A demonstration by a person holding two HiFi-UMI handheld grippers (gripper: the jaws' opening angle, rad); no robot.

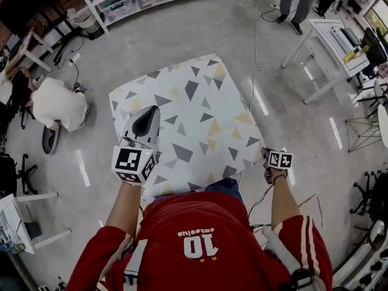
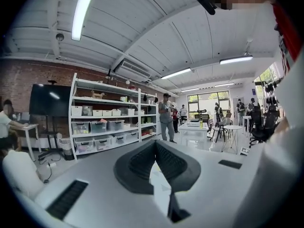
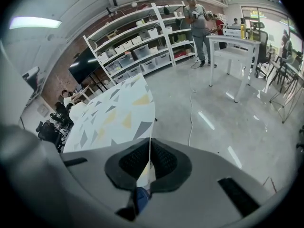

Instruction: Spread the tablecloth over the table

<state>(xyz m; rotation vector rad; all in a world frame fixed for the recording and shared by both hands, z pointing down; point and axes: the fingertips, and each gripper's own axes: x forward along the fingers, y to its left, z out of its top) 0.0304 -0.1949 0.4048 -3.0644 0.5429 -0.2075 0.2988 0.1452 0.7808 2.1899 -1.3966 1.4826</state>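
Bright ceiling strip lights (image 2: 83,8); streaky glare on floor (image 1: 261,99); strong fisheye warp, dark vignetted corners.

White tablecloth (image 1: 188,126), grey and yellow triangles

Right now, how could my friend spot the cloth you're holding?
Find the shiny grey floor. Just ahead of the person in red is a white fabric tablecloth; unlike the plain white tables, it's covered in grey and yellow triangles.
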